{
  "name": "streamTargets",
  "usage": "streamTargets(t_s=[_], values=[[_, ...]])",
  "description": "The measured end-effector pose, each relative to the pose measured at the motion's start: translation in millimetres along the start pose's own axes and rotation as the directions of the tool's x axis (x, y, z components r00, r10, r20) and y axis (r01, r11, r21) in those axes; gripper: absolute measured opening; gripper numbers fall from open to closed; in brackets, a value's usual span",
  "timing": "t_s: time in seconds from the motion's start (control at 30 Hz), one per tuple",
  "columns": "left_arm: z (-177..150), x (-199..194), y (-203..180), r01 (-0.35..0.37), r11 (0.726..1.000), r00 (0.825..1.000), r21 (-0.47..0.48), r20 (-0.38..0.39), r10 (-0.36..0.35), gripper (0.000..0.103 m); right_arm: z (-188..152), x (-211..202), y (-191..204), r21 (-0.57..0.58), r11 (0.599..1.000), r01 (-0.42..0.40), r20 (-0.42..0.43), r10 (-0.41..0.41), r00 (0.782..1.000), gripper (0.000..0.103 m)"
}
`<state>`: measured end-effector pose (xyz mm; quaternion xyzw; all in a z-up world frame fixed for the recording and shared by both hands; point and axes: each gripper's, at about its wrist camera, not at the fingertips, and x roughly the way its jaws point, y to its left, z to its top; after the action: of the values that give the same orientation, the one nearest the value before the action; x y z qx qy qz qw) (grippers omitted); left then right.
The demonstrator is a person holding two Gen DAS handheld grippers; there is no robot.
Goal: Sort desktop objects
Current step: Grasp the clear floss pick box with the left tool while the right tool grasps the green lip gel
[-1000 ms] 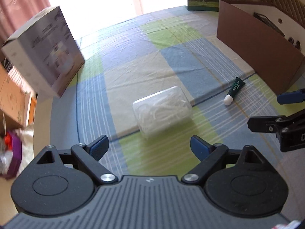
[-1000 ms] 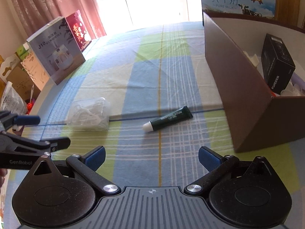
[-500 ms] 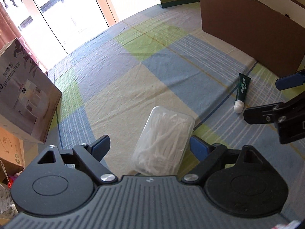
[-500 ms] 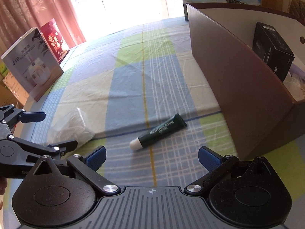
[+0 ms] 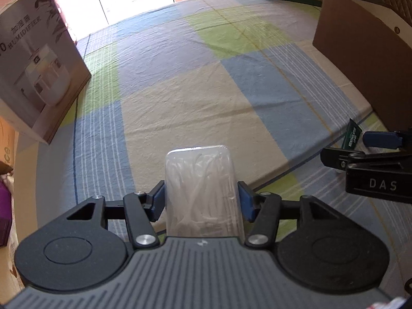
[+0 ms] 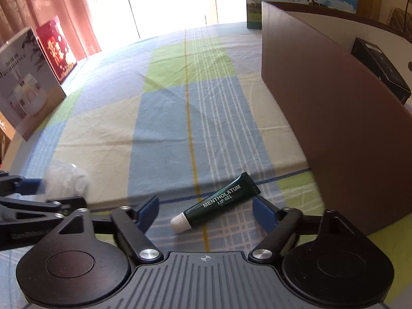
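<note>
Two handheld grippers low over a tabletop covered by a checked cloth [image 6: 164, 118] in blue, green and cream.

Left gripper [image 5: 200, 200]: blue pads closed in on both long sides of a clear plastic box of floss picks [image 5: 202, 180] – pinching it, though whether it has left the cloth cannot be told. Box lengthwise between the fingers, near the front edge of the tabletop, probably gripped across its narrow width because that is what fits the span.

Right gripper [image 6: 206, 211]: fingers spread wide, level with the cloth, straddling a dark green Mentholatum lip gel tube [image 6: 219, 202] – no contact yet. Tube flat and slanted, white cap toward the front edge, tail toward the brown cardboard box [image 6: 334, 118] standing just beside it at the right edge – likely the sorting bin, with a black carton [image 6: 381, 67] already inside.

Humidifier carton [image 5: 33, 72] upright at the left edge, well apart
</note>
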<state>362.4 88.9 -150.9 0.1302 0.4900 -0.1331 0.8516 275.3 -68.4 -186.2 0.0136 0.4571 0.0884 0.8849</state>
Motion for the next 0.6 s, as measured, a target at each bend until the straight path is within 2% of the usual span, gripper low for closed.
streamTargets(t_s=[0.03,0.17,0.27,0.5,0.6], values=[[-1,-1,1,-0.006,1.000,1.000,-0.008,-0.003,0.006,0.054,-1,1,2,-0.022,1.000,0.006,0.007,-0.006,1.000,0.069],[-5,-2,7,-0.013,0.999,1.000,-0.040,-0.007,0.013,0.053,-5,1,9,-0.141,0.990,0.026,0.032,-0.022,0.999,0.045],[-9,-5,8,-0.016,0.998,1.000,-0.064,-0.014,0.015,0.053,-9,-1,8,-0.190,0.982,-0.003,0.027,0.008,1.000,0.041],[-24,-14,-1,-0.002,0.996,1.000,-0.086,-0.030,-0.001,0.052,-25,-14,6,-0.327,0.940,-0.100,-0.020,0.099,0.995,0.013],[-32,-20,-7,0.013,0.996,0.999,-0.089,-0.041,-0.017,0.052,-32,-21,4,-0.360,0.923,-0.138,-0.056,0.126,0.990,0.012]])
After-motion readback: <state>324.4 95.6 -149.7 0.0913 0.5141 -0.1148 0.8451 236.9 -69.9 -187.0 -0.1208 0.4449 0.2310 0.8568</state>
